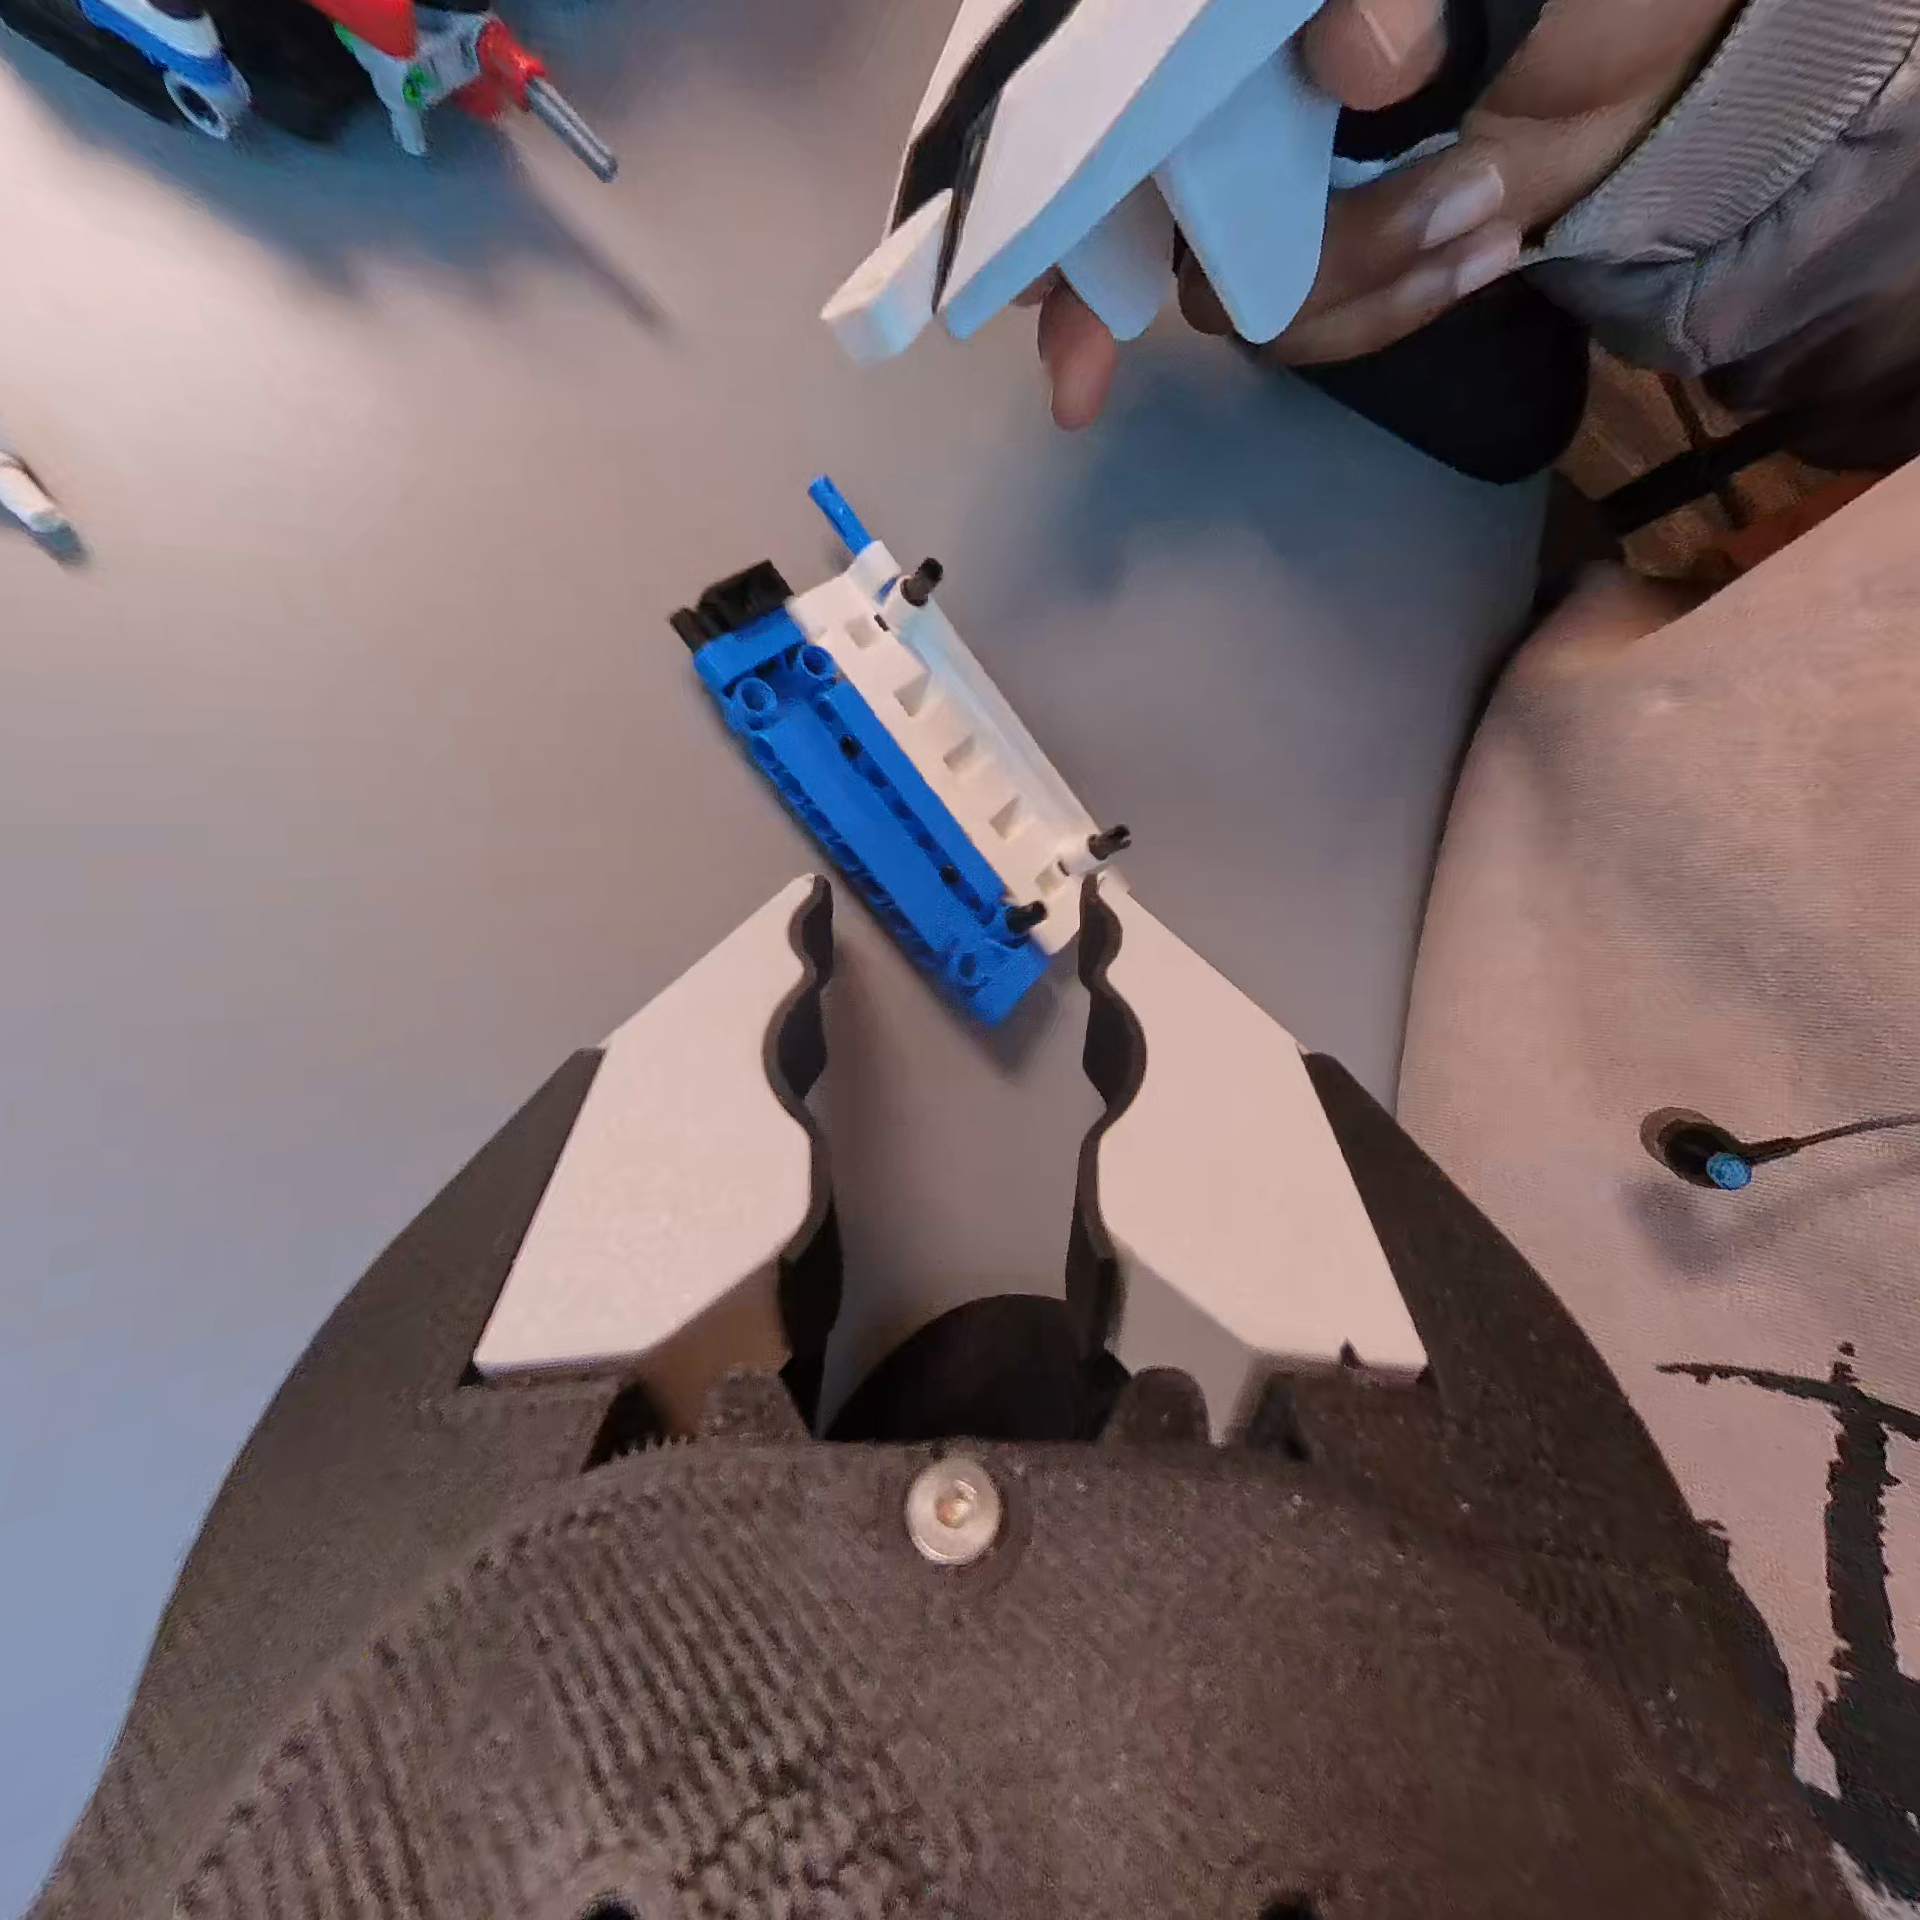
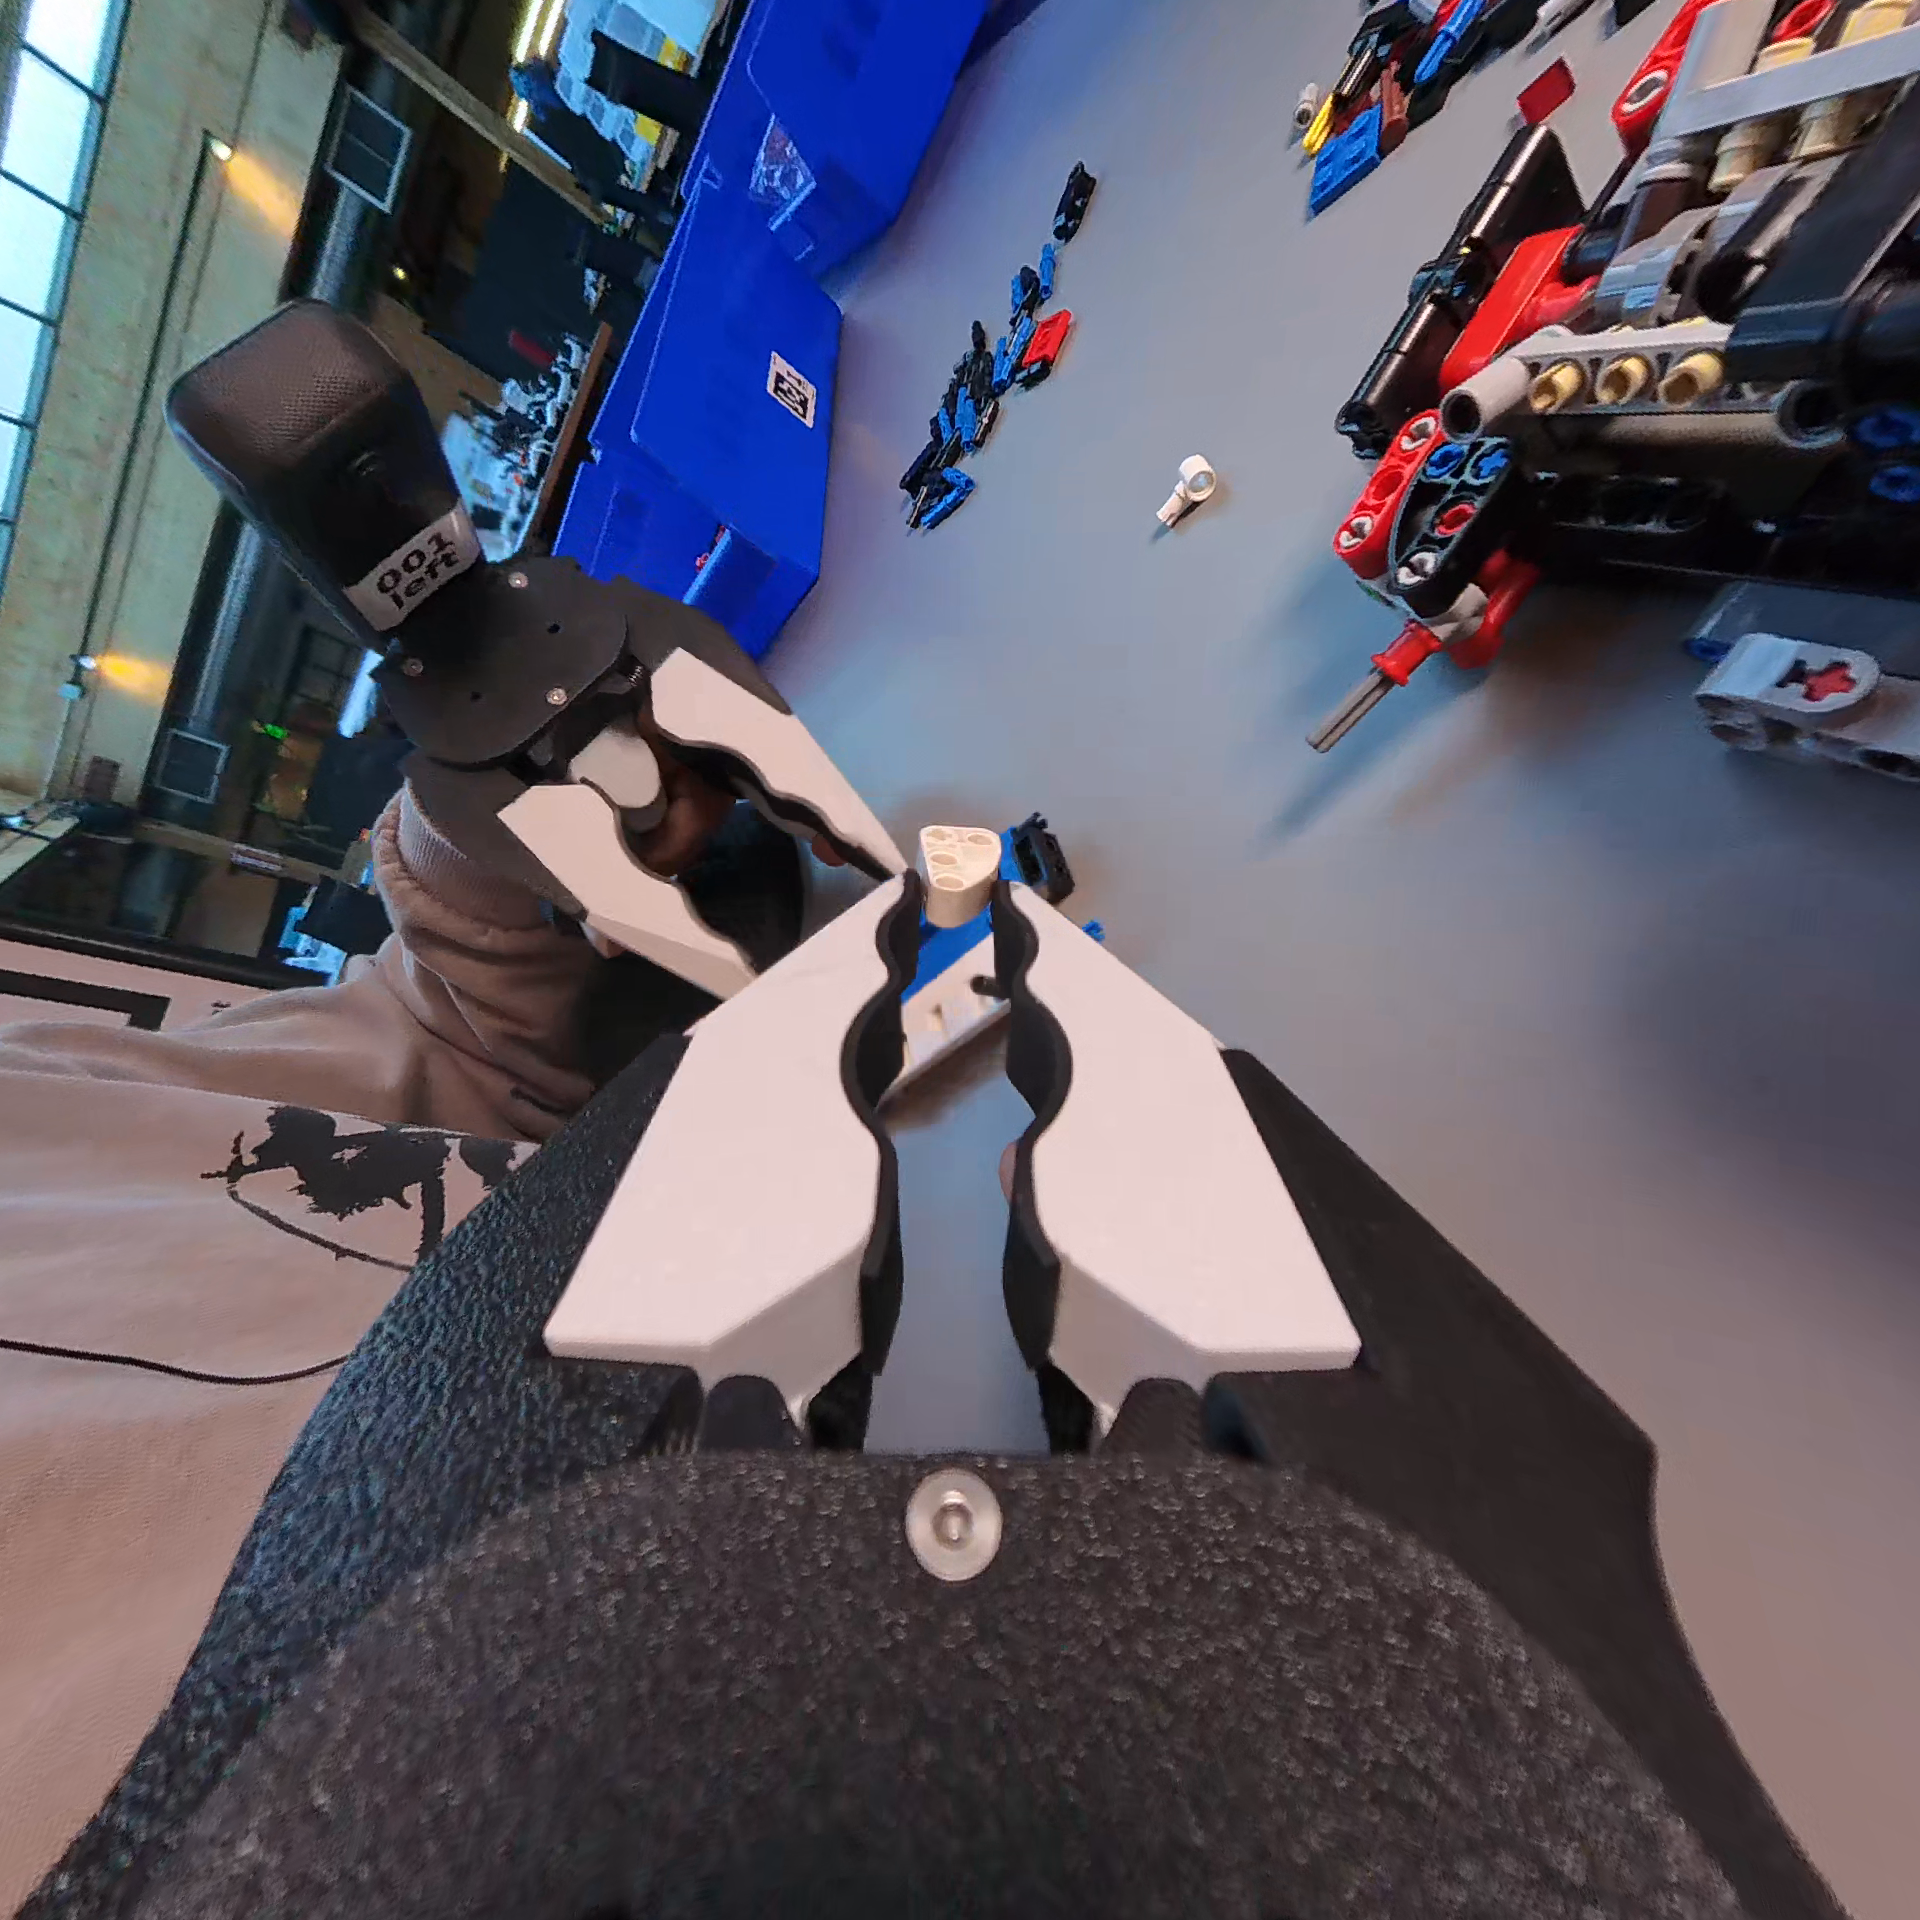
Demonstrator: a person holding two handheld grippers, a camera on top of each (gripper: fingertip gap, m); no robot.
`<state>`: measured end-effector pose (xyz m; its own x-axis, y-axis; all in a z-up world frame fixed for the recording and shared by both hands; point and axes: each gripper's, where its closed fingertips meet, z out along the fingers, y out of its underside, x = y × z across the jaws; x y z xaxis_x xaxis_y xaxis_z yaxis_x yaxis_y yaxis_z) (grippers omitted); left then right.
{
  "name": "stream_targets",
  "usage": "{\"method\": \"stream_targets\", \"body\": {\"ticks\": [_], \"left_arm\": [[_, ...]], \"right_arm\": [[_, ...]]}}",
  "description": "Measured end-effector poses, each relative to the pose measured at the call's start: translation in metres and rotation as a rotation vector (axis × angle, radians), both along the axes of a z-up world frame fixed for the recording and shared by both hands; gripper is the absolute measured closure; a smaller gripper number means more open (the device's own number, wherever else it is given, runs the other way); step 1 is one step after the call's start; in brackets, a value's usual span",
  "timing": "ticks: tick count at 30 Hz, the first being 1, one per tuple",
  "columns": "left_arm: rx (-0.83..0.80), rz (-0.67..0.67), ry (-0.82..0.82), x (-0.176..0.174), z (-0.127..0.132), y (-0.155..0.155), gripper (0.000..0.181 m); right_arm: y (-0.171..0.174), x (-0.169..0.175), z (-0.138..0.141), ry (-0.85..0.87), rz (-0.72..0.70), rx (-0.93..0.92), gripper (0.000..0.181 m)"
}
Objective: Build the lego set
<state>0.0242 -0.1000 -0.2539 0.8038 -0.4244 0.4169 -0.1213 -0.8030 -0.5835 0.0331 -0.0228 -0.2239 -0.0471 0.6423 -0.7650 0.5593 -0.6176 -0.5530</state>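
Observation:
A blue and white lego sub-assembly (image 1: pixel 883 769) with black pins lies flat on the grey table (image 1: pixel 364 727). My left gripper (image 1: pixel 953 894) is open and empty, its fingertips at the assembly's near end and on either side of it. My right gripper (image 2: pixel 956 888) is shut on a small white beam piece (image 2: pixel 951 862) with holes and holds it above the assembly (image 2: pixel 951 951), which shows between its fingers. In the left wrist view the right gripper (image 1: pixel 894 301) hangs beyond the assembly's far end. In the right wrist view the left gripper (image 2: pixel 821 925) is at the left.
A large red, black and grey lego vehicle build (image 2: pixel 1662 364) stands at the right; it also shows in the left wrist view (image 1: pixel 312 62). A pile of small parts (image 2: pixel 987 395), a white connector (image 2: pixel 1190 488) and blue bins (image 2: pixel 727 364) lie farther off. A person's beige sweatshirt (image 1: pixel 1662 935) borders the table. Left tips and right tips are each some 12 centimeters from the white connector (image 2: pixel 1190 488).

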Motion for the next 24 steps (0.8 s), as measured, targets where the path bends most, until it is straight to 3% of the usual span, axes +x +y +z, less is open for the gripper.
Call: {"method": "stream_targets", "body": {"ticks": [2,5,9,12,13,17,22,24], "left_arm": [[0.076,0.038,0.054,-0.008,0.008,0.008,0.137],[0.361,0.05,0.158,-0.018,0.032,0.041,0.143],[0.637,-0.146,0.304,0.004,0.047,0.057,0.15],[0.711,-0.241,0.384,0.013,0.048,0.061,0.164],[0.716,-0.267,0.378,0.016,0.049,0.061,0.173],[0.672,-0.294,0.331,0.016,0.046,0.064,0.176],[0.467,-0.222,0.246,-0.014,0.018,0.077,0.175],[0.435,-0.223,0.252,-0.018,0.01,0.081,0.176]], "right_arm": [[-0.002,0.002,0.002,0.009,0.026,-0.015,0.17],[-0.011,0.002,0.007,0.026,0.094,-0.057,0.17],[-0.023,-0.001,0.019,0.05,0.151,-0.187,0.171],[-0.029,0.0,0.021,0.041,0.189,-0.255,0.171],[-0.028,0.0,0.022,0.043,0.189,-0.27,0.171],[-0.023,0.001,0.019,0.042,0.215,-0.222,0.171],[-0.001,0.014,-0.004,-0.026,0.272,0.308,0.155],[-0.006,0.019,-0.014,-0.092,0.279,0.435,0.151]]}}
